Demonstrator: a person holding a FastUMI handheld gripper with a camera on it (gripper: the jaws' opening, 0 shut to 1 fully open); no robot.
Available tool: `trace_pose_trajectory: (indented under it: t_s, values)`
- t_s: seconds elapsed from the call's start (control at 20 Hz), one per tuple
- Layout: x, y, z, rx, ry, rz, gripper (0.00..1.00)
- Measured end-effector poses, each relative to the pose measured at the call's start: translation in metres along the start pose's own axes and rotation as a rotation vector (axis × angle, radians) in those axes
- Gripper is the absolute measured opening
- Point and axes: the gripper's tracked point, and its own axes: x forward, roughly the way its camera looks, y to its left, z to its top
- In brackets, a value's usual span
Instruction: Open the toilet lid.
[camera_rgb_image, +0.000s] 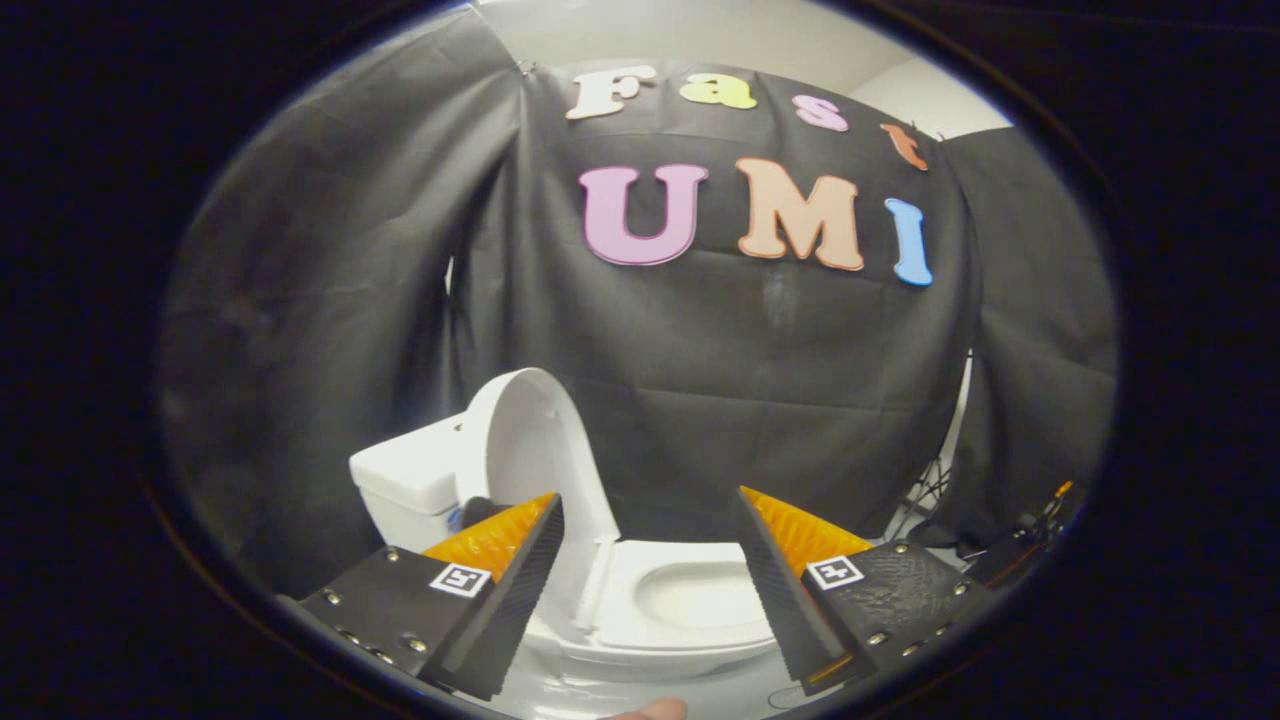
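We see the toilet lid (530, 440) raised upright, leaning back toward the white tank (410, 480) behind it. The seat (690, 600) lies down over the bowl, between and just beyond our fingers. Our gripper (650, 550) hangs with its fingers wide apart, holding nothing. Black cloth (760, 380) hangs behind the toilet.

The left finger (505, 545) covers the lower edge of the raised toilet lid (530, 450) and the hinge; a small dark and blue object at about nine o'clock of that lid base is too hidden to name. The right finger (790, 540) hides the three o'clock side of the toilet seat (690, 600). The tank (405, 480) is partly behind the lid. At six o'clock, a fingertip (650, 710) is cut off.
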Motion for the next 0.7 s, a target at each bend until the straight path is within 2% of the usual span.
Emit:
trace_pose_trajectory:
  t_s: [0.15,0.4,0.7]
  values:
    - [0.000,-0.031,0.012,-0.005,0.007,-0.033,0.99]
    - [-0.005,-0.062,0.037,0.002,-0.022,-0.037,0.99]
    - [-0.011,-0.069,0.041,0.023,-0.034,-0.015,0.99]
